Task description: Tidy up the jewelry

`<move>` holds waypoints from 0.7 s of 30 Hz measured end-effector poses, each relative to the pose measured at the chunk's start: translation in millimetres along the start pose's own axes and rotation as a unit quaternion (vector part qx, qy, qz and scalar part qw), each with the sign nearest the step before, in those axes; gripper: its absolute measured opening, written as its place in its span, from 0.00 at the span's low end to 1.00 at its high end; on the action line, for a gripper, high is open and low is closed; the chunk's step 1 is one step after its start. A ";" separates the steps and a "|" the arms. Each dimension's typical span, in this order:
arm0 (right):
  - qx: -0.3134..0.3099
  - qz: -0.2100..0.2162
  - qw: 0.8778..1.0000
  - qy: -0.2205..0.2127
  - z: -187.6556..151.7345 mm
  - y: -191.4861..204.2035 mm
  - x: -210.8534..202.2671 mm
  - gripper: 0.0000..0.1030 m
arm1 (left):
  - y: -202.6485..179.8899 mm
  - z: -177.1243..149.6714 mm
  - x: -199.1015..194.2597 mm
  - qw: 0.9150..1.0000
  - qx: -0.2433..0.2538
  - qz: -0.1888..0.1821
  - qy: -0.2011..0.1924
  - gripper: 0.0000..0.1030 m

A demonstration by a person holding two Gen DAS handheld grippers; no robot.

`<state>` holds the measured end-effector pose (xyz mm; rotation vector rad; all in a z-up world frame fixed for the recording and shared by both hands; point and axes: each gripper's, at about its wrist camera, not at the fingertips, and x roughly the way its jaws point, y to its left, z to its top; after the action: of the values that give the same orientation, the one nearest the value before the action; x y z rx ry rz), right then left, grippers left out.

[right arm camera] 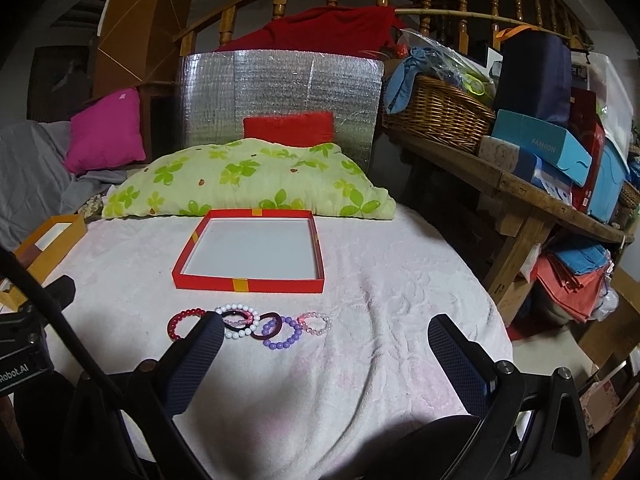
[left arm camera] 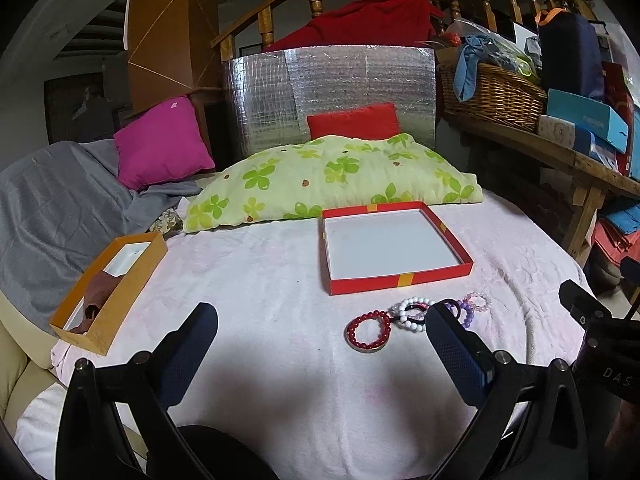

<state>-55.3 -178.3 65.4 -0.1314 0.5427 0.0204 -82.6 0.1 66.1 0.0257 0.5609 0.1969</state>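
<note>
A row of bead bracelets lies on the white blanket in front of an empty red tray (left arm camera: pixel 394 276) (right arm camera: pixel 248 282). From the left: a red bracelet (left arm camera: pixel 368 330) (right arm camera: pixel 178 320), a white one (left arm camera: pixel 412 306) (right arm camera: pixel 236 334), a dark maroon bangle (right arm camera: pixel 266 330), a purple one (left arm camera: pixel 466 312) (right arm camera: pixel 286 336) and a pink one (left arm camera: pixel 480 300) (right arm camera: pixel 318 324). My left gripper (left arm camera: pixel 322 320) is open and empty, just short of the red bracelet. My right gripper (right arm camera: pixel 326 330) is open and empty, with the bracelets between its fingers.
An orange box (left arm camera: pixel 108 292) (right arm camera: pixel 52 240) with brown items stands at the left edge. A green floral pillow (left arm camera: pixel 332 176) (right arm camera: pixel 248 178) lies behind the tray. A wooden bench (right arm camera: pixel 520 184) with a wicker basket (right arm camera: pixel 436 114) and boxes stands to the right.
</note>
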 end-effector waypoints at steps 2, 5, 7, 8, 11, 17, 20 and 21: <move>0.000 0.001 1.000 0.001 -0.7 0.0 0.2 1.00 | -1.4 -0.6 0.5 1.000 0.002 -0.001 0.002 1.00; 0.000 0.001 1.000 0.003 -1.2 0.1 0.9 1.00 | -3.4 -1.6 0.0 1.000 0.002 -0.002 0.003 1.00; 0.000 0.002 1.000 0.003 -1.0 0.1 1.1 1.00 | -4.0 -1.9 0.0 1.000 0.004 -0.003 0.003 1.00; 0.000 0.002 1.000 0.004 -1.5 -0.2 1.4 1.00 | -4.3 -2.0 0.1 1.000 0.005 -0.004 0.004 1.00; 0.000 0.000 1.000 0.006 -2.3 0.0 2.4 1.00 | -7.4 -3.3 0.6 1.000 0.006 -0.006 0.006 1.00; 0.002 0.000 1.000 0.008 -3.2 -1.6 3.8 1.00 | -10.6 -3.6 2.3 1.000 0.012 -0.010 0.010 1.00; 0.001 0.000 1.000 0.011 -3.5 -1.5 5.6 1.00 | -10.3 -3.0 3.6 1.000 0.013 -0.011 0.011 1.00; 0.001 0.000 1.000 0.012 -4.1 -1.6 6.1 1.00 | -11.1 -4.7 3.2 1.000 0.013 -0.011 0.012 1.00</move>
<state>-52.1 -180.5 59.0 -0.1289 0.5671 0.0179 -80.5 -10.3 59.6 0.0421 0.5867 0.1686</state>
